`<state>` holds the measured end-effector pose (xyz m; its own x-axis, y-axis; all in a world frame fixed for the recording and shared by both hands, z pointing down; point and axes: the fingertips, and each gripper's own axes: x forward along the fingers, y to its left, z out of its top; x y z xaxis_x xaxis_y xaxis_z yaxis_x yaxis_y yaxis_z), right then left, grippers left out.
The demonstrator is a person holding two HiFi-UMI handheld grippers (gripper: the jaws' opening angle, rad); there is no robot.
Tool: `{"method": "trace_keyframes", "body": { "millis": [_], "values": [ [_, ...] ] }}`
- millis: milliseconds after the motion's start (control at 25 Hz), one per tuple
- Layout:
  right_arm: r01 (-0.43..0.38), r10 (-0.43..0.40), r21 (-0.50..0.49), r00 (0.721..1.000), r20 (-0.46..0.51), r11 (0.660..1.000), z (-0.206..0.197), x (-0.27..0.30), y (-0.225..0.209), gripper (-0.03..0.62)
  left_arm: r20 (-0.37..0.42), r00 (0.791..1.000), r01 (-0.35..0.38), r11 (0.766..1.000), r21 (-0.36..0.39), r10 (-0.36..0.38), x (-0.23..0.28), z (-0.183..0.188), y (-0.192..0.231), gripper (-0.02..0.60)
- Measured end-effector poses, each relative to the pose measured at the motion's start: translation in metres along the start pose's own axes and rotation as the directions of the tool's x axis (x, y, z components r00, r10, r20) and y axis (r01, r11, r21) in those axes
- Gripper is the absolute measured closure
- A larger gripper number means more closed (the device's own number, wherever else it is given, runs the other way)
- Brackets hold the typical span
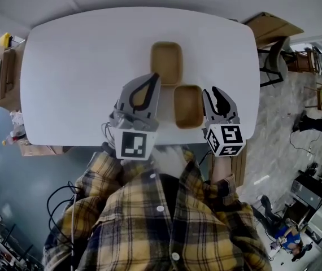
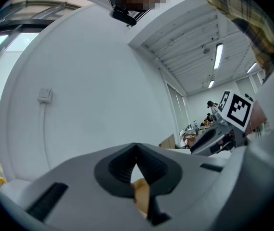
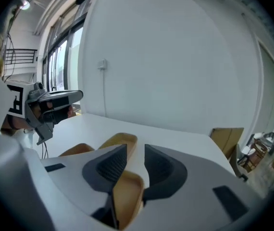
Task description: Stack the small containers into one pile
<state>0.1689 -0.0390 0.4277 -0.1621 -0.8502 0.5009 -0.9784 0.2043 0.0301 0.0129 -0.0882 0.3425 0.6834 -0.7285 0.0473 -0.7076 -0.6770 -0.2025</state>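
Observation:
Two small wooden containers show on the white table [image 1: 82, 66] in the head view: a far one [image 1: 166, 62] and a near one [image 1: 188, 106]. My right gripper [image 1: 210, 90] is at the near container's right side. In the right gripper view its jaws [image 3: 135, 150] stand apart with that container's rim [image 3: 127, 196] between them, not squeezed. The far container [image 3: 120, 141] lies beyond, and a third container [image 3: 74, 149] sits to the left. My left gripper [image 1: 154, 77] is shut and covers that third one from above. A sliver of tan wood [image 2: 142, 196] shows below its closed tips [image 2: 136, 146].
A cardboard box [image 1: 271, 27] and a chair [image 1: 271, 61] stand past the table's right end. Boxes and clutter [image 1: 3, 66] sit off its left end. The table's near edge runs just in front of my plaid shirt [image 1: 166, 219].

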Motion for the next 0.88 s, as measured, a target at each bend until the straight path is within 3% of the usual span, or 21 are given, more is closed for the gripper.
{"method": "trace_keyframes", "body": {
  "millis": [280,880],
  "values": [
    [-0.015,0.033,0.112,0.986,-0.162,0.994,-0.052,0.011,-0.011,0.487,-0.012,1.000,-0.005,1.000,0.001,0.005,0.003,-0.006,0.000,0.563],
    [-0.071,0.102,0.101,0.933,-0.345,0.992,-0.118,0.026,-0.009,0.487,-0.040,0.999,-0.017,1.000,0.002,0.017,0.011,-0.008,-0.014,0.563]
  ]
}}
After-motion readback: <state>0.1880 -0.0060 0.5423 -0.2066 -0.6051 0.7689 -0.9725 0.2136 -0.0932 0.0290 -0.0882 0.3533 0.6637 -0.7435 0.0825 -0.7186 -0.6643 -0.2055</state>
